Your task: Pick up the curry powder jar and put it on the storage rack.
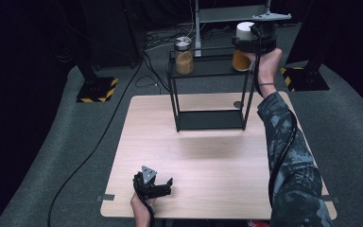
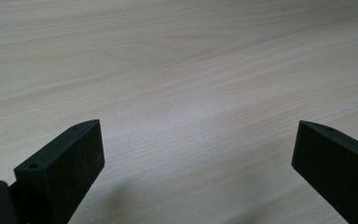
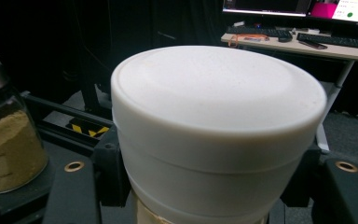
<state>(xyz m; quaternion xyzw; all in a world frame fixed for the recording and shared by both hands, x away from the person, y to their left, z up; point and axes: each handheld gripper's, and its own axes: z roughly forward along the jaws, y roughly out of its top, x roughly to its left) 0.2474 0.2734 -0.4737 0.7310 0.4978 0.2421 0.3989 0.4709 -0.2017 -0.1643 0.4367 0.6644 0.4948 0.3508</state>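
The white-lidded jar (image 3: 214, 135) sits clamped between the right gripper (image 1: 257, 40)'s jaws, at the right end of the black rack (image 1: 208, 71)'s top shelf, amber contents below the lid. It should probably be kept upright, base flat, before letting go. The silver-capped jar (image 1: 184, 56) of tan powder stands at the shelf's left end. The left gripper (image 1: 152, 184) rests wide open near the table (image 1: 208, 156)'s near edge.
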